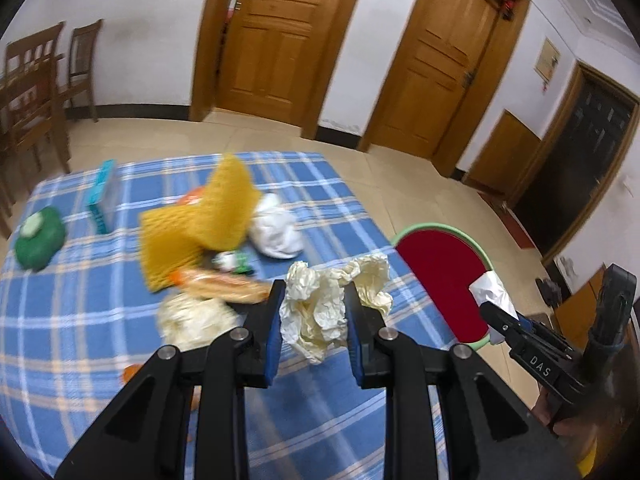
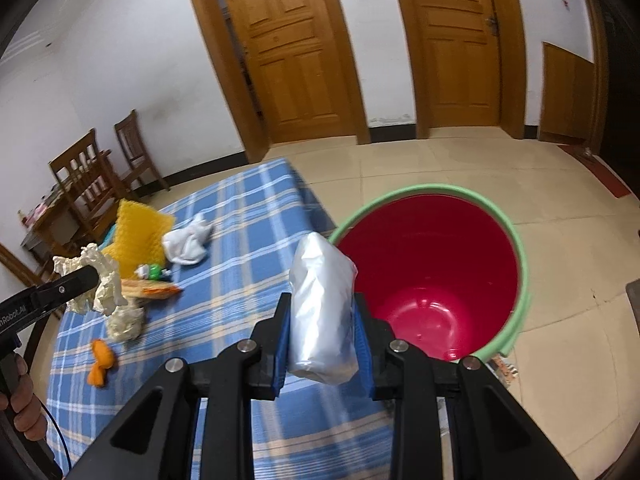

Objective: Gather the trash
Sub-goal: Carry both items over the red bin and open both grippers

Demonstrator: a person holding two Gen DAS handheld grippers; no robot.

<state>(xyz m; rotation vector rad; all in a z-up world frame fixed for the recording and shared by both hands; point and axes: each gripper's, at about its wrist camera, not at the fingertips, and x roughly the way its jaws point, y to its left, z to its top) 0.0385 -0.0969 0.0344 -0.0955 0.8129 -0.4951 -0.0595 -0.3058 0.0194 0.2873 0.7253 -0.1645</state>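
Red plastic bucket with green rim (image 2: 516, 248) empty | my left gripper (image 1: 314, 304) pinches crumpled cream paper (image 1: 320, 308), right gripper (image 2: 322, 320) pinches clear plastic wrap bundle (image 2: 322, 312) beside rim | blue checked tablecloth (image 1: 80, 340) holds more trash

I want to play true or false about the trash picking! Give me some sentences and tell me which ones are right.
1. The left gripper holds crumpled cream paper. True.
2. The right gripper is empty. False: it is shut on a silvery plastic packet.
3. The bucket is red inside with a green rim. True.
4. The bucket is full of trash. False: its inside shows no trash yet.
5. The tablecloth is blue plaid. True.
6. The yellow foam net lies on the floor. False: it is on the table with other trash.
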